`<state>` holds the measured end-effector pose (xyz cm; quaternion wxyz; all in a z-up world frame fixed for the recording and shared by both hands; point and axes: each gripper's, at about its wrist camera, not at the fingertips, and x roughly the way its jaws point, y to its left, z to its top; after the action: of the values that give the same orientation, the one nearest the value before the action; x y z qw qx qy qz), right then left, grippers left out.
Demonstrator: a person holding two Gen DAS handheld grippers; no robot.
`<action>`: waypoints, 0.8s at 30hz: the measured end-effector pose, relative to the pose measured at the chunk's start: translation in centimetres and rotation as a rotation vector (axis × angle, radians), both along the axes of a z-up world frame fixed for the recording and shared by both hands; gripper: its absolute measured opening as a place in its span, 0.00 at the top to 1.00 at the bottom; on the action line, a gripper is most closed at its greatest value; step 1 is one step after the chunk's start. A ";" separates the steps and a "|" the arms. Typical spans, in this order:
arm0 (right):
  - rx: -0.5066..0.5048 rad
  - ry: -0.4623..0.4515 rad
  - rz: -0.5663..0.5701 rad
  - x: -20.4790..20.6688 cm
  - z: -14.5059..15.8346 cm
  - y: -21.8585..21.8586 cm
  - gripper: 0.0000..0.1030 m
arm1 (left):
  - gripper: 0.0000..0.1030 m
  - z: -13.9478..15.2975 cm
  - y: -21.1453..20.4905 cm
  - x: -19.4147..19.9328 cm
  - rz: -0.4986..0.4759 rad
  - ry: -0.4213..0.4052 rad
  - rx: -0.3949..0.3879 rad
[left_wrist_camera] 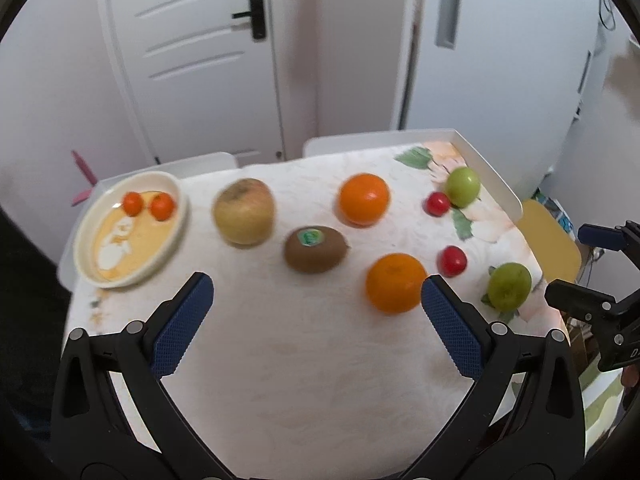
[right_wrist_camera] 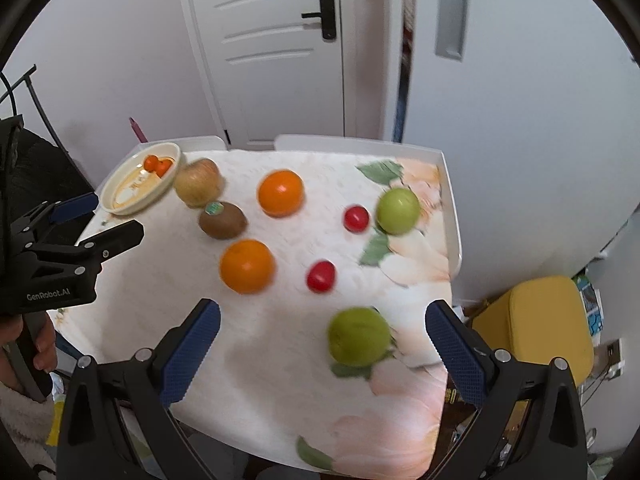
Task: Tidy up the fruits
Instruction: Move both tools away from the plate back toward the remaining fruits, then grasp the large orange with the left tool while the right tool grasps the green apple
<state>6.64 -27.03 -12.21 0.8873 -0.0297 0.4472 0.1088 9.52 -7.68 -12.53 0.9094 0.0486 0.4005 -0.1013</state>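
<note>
Gaping wide over the near part of the table, the left gripper [left_wrist_camera: 318,298] has nothing between its blue pads; the near orange [left_wrist_camera: 396,283] lies just beside its right fingertip, not gripped. The right gripper [right_wrist_camera: 322,326] is spread just as wide and equally empty, with the near green fruit [right_wrist_camera: 359,343] (blurred) sitting on the cloth between its fingers, nearer the right one. Beyond the jaws, on the floral tablecloth [left_wrist_camera: 280,352], lie a kiwi [left_wrist_camera: 315,249] with a green sticker, a yellowish apple [left_wrist_camera: 244,211], the far orange [left_wrist_camera: 364,199], two red cherry tomatoes [left_wrist_camera: 452,261] [left_wrist_camera: 437,203] and a second green fruit [left_wrist_camera: 463,187] near the far right corner; all are apart from one another, except that the far tomato sits just beside that green fruit. At the far left a cream plate [left_wrist_camera: 86,236] holds two small orange fruits [left_wrist_camera: 133,203] [left_wrist_camera: 163,206] side by side. A white tray rim [left_wrist_camera: 488,168] borders the table's far edge; behind stands a white door [left_wrist_camera: 192,52].
</note>
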 end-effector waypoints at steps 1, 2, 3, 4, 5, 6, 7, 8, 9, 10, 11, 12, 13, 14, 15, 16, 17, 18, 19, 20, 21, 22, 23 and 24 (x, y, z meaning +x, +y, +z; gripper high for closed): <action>0.001 0.007 -0.005 0.0 -0.6 -0.5 0.01 | 0.00 -0.5 -0.5 0.2 -0.010 0.004 -0.003; 0.002 0.010 -0.006 0.0 -1.0 -0.9 0.01 | 0.00 -1.1 -1.0 0.4 -0.022 0.010 -0.006; 0.004 0.014 -0.008 0.0 -1.4 -1.2 0.01 | 0.00 -1.8 -1.6 0.7 -0.032 0.015 -0.006; 0.005 0.017 -0.011 0.1 -2.0 -1.5 0.01 | 0.00 -2.2 -2.0 0.9 -0.041 0.018 -0.007; 0.007 0.020 -0.012 0.1 -2.4 -1.8 0.01 | 0.00 -2.8 -2.5 1.1 -0.052 0.022 -0.007; 0.008 0.026 -0.012 0.2 -2.9 -2.1 0.01 | 0.00 -3.3 -3.1 1.3 -0.063 0.026 -0.009; 0.008 0.033 -0.014 0.3 -3.5 -2.4 0.01 | 0.00 -3.7 -3.4 1.5 -0.070 0.030 -0.012; 0.010 0.037 -0.015 0.4 -3.9 -2.6 0.01 | 0.00 -4.2 -3.8 1.8 -0.076 0.036 -0.018; 0.014 0.041 -0.017 0.5 -4.4 -2.8 0.01 | 0.00 -4.7 -4.2 2.1 -0.080 0.043 -0.024; 0.020 0.044 -0.018 0.6 -4.7 -2.9 0.01 | 0.00 -5.1 -4.4 2.3 -0.081 0.050 -0.029; 0.024 0.047 -0.020 0.7 -5.1 -3.0 0.01 | 0.01 -5.5 -4.6 2.6 -0.082 0.057 -0.033; 0.028 0.051 -0.021 0.7 -5.4 -3.2 0.01 | 0.02 -6.0 -4.8 2.8 -0.081 0.065 -0.037; 0.032 0.056 -0.021 0.8 -5.7 -3.2 0.01 | 0.02 -6.3 -5.0 3.0 -0.079 0.069 -0.040; 0.034 0.059 -0.021 0.8 -5.9 -3.3 0.01 | 0.02 -6.6 -5.0 3.2 -0.078 0.073 -0.043; 0.035 0.062 -0.021 0.9 -6.2 -3.3 0.01 | 0.03 -7.0 -5.1 3.3 -0.078 0.078 -0.048; 0.035 0.065 -0.022 0.9 -6.4 -3.3 0.01 | 0.05 -7.3 -5.2 3.5 -0.078 0.085 -0.052; 0.038 0.068 -0.021 0.9 -6.6 -3.3 0.01 | 0.08 -7.6 -5.3 3.7 -0.079 0.093 -0.055; 0.040 0.071 -0.021 0.9 -6.8 -3.3 0.01 | 0.11 -7.9 -5.3 3.8 -0.081 0.102 -0.057; 0.044 0.074 -0.021 0.9 -7.1 -3.3 0.01 | 0.15 -8.1 -5.3 3.9 -0.083 0.109 -0.058; 0.046 0.076 -0.021 0.9 -7.2 -3.3 0.01 | 0.19 -8.4 -5.5 4.0 -0.087 0.118 -0.058; 0.050 0.080 -0.022 0.9 -7.4 -3.4 0.01 | 0.21 -8.6 -5.6 4.1 -0.093 0.126 -0.059; 0.053 0.082 -0.023 0.9 -7.5 -3.4 0.01 | 0.27 -8.7 -5.8 4.2 -0.098 0.131 -0.062; 0.056 0.086 -0.026 0.9 -7.7 -3.5 0.01 | 0.32 -8.8 -5.9 4.2 -0.106 0.138 -0.066; 0.058 0.089 -0.027 0.9 -7.8 -3.5 0.01 | 0.35 -8.9 -6.1 4.2 -0.114 0.145 -0.071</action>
<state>7.56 -30.52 -20.01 0.8684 0.0068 0.4833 0.1107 13.75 -13.78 -21.48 0.8720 0.0316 0.4578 -0.1701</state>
